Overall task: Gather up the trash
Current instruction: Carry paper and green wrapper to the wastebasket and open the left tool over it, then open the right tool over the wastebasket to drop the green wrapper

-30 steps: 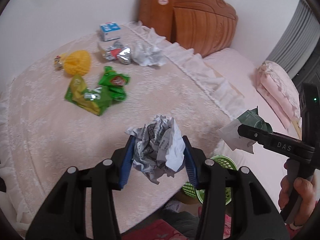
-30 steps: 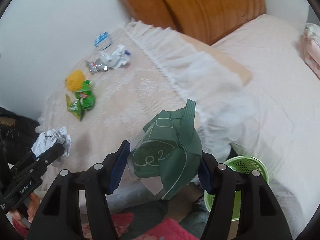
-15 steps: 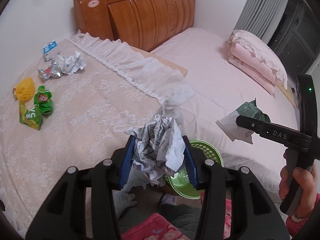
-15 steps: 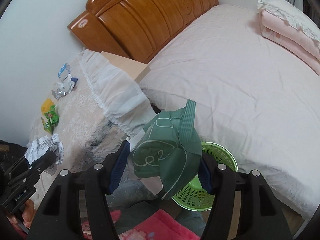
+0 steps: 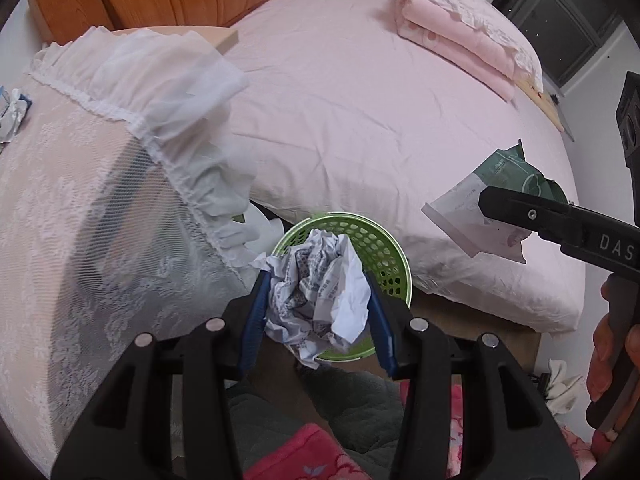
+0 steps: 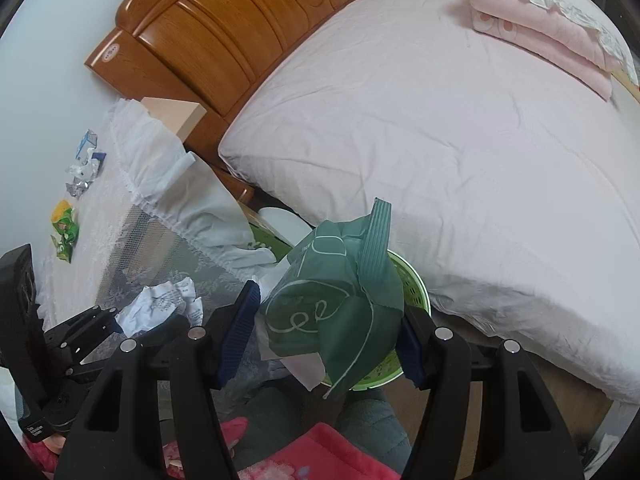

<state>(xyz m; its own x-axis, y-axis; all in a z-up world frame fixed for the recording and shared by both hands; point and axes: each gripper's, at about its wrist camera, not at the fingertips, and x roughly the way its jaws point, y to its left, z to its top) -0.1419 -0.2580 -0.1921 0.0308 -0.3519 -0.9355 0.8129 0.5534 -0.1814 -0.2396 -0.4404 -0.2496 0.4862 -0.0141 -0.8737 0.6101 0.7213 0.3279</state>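
Observation:
My left gripper (image 5: 316,308) is shut on a crumpled ball of printed white paper (image 5: 320,292), held right over the round green basket (image 5: 384,252) on the floor between the bed and the lace-covered table. My right gripper (image 6: 328,324) is shut on a crumpled green wrapper (image 6: 336,300), also above the green basket (image 6: 412,284), which it mostly hides. In the left wrist view the right gripper (image 5: 492,204) shows at the right edge with the green wrapper (image 5: 496,184) over the bed's side. The left gripper (image 6: 120,320) with its paper ball (image 6: 160,304) shows low on the left.
Other trash lies on the lace-covered table (image 6: 108,216): green snack bags (image 6: 66,236), a yellow item (image 6: 62,208), foil and a blue-white carton (image 6: 86,144). The pink bed (image 5: 380,120) with folded pink bedding (image 5: 460,44) and a wooden headboard (image 6: 224,32) fills the right.
Both grippers swung from over the table to above the floor by the bed, carrying their trash. The green basket now lies directly under the left gripper's paper ball.

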